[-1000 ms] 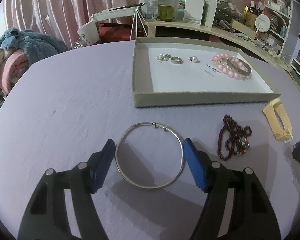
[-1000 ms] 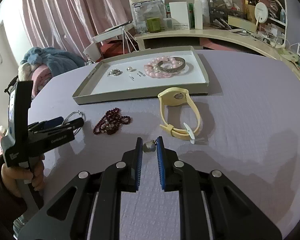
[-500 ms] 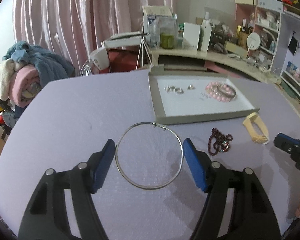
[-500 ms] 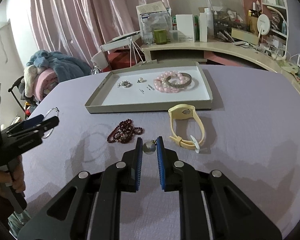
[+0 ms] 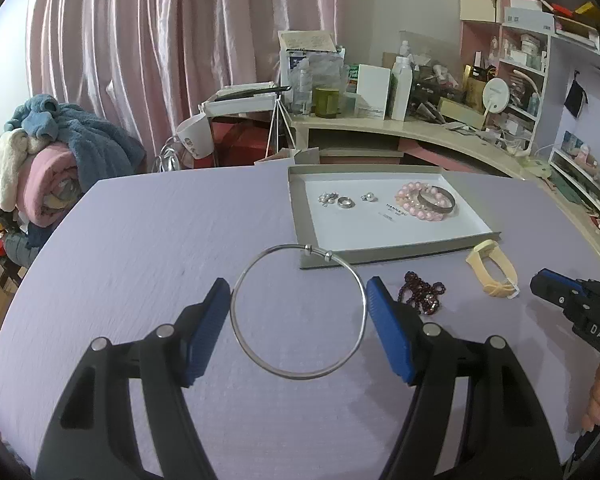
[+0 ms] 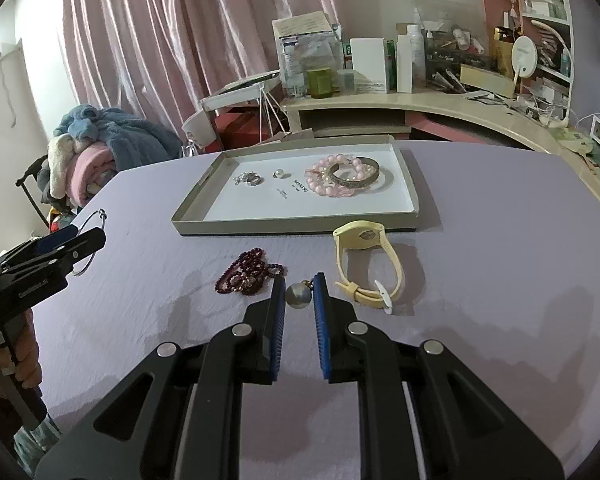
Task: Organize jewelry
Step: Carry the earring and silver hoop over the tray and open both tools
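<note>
Spanning the gap between your left gripper's (image 5: 298, 320) blue pads, the thin silver bangle (image 5: 299, 312) is pinched across its width: one side of the hoop presses the left pad, the other the right pad (image 5: 388, 328), with its two small beads at the far edge. It hangs above the purple tablecloth (image 5: 148, 248), short of the gray tray (image 5: 305, 228). Your right gripper (image 6: 298, 300) is clamped on a round gray pearl (image 6: 297, 295), which sits right at the fingertips, its gold loop against the right pad. Just past those tips the dark red bead bracelet (image 6: 246, 272) lies on the cloth, with the yellow watch (image 6: 366, 260) beside it. In the tray rest a pink bead bracelet (image 6: 326, 176), a metal cuff (image 6: 356, 172) and small silver pieces (image 6: 250, 179).
</note>
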